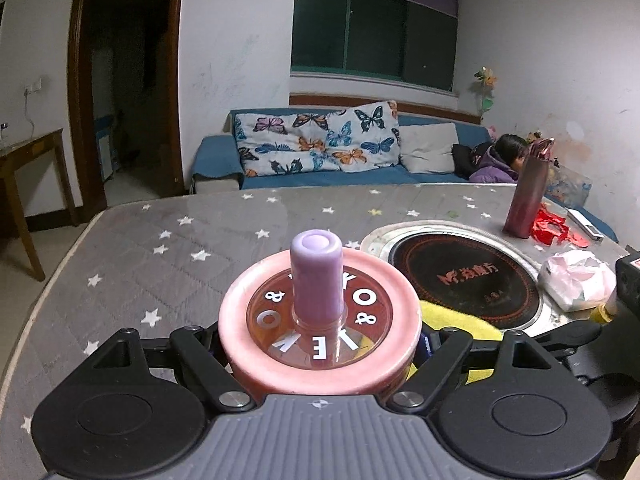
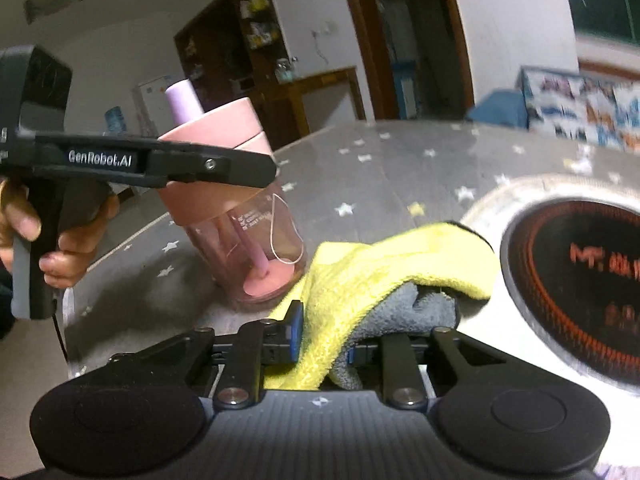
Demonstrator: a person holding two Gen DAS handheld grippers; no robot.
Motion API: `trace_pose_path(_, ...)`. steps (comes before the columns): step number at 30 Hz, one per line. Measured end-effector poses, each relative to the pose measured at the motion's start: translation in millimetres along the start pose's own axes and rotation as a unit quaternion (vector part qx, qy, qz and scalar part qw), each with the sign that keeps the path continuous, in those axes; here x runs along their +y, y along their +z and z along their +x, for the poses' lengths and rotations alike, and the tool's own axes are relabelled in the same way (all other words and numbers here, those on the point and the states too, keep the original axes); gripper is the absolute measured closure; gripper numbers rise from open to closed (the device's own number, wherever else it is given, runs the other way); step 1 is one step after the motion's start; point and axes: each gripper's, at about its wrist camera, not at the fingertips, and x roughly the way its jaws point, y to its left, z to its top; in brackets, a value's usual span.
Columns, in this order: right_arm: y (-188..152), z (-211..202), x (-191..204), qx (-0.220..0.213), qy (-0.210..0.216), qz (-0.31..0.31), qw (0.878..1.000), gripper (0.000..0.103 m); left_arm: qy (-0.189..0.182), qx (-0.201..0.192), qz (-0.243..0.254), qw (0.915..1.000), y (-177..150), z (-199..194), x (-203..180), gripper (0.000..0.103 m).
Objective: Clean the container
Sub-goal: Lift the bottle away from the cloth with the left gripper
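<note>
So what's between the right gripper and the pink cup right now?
Only the yellow cloth that the right gripper holds; in the right wrist view its edge reaches the base of the pink cup, held by the left gripper.

Home living room: blue sofa (image 1: 320,176) with butterfly-print cushion (image 1: 316,140) stood under dark window (image 1: 372,36); wooden doorway (image 1: 124,80) at left; star-patterned tablecloth (image 1: 160,248) covered table with built-in induction cooktop (image 1: 464,280).
</note>
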Motion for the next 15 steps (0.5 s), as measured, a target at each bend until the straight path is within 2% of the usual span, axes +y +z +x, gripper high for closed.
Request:
trace_pose_path(3,-8,-9,6,0.004,-0.001,0.001,1.0,0.077,0.0,-0.001,0.001,1.0,-3,0,1,0.02)
trace_pose_path(5,-11,-13,9,0.006,-0.005,-0.007,1.0,0.066,0.0,-0.001,0.003,1.0,-4,-1,1,0.02)
trace_pose_path(9,-15,-20,14,0.01,-0.014,-0.025,1.0,0.063,-0.007,-0.013,-0.001,0.9999,-5,-7,1,0.02)
trace_pose_path(15,-17,-27,16,0.012,-0.024,-0.033,0.999,0.051,-0.004,-0.031,0.011,0.9995,1,-17,-5,0.016)
